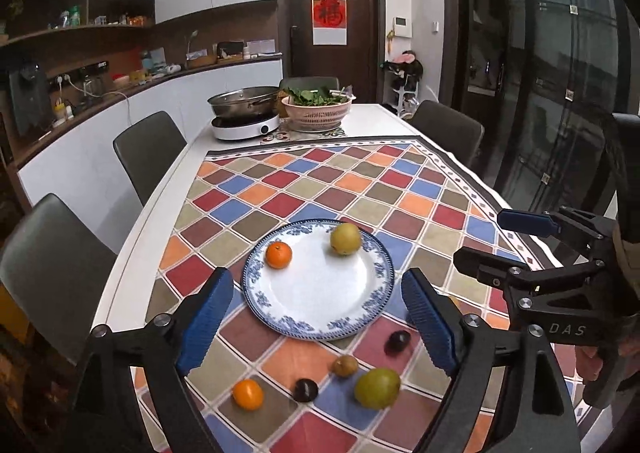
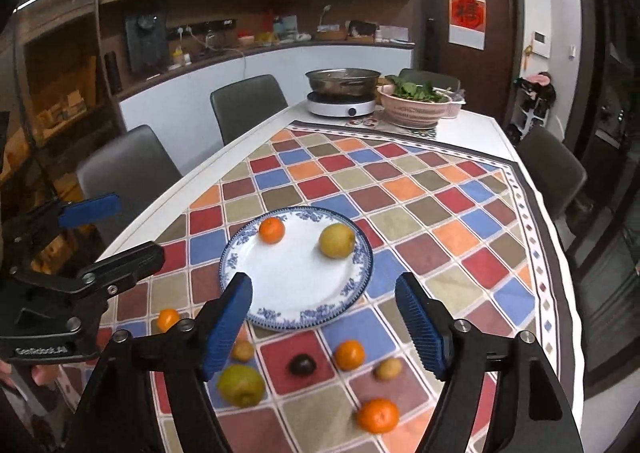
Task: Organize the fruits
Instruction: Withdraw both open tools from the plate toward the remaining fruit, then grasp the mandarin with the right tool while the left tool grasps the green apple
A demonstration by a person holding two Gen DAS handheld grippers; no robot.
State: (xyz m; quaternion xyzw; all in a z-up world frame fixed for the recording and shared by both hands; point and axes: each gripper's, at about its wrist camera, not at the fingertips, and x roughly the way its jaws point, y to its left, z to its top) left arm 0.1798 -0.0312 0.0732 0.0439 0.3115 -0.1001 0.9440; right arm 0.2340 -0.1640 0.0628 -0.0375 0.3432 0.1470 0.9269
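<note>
A blue-rimmed white plate [image 1: 320,293] [image 2: 288,273] lies on the checkered cloth and holds an orange [image 1: 279,255] [image 2: 271,230] and a yellow pear [image 1: 345,238] [image 2: 337,240]. Loose fruit lies in front of it: a green pear [image 1: 377,388] [image 2: 241,385], oranges [image 1: 248,394] [image 2: 349,354] [image 2: 377,416] [image 2: 168,319], dark plums [image 1: 397,342] [image 1: 306,390] [image 2: 302,365] and small brown fruits [image 1: 345,366] [image 2: 388,369]. My left gripper [image 1: 316,321] is open and empty above the plate's near edge. My right gripper [image 2: 324,325] is open and empty, also near the plate's front.
A pot on an induction cooker [image 1: 245,125] [image 2: 342,105] and a pink basket of greens [image 1: 317,109] [image 2: 416,109] stand at the table's far end. Grey chairs [image 1: 150,149] [image 2: 248,105] line both sides. The right gripper also shows at the right of the left wrist view [image 1: 516,249].
</note>
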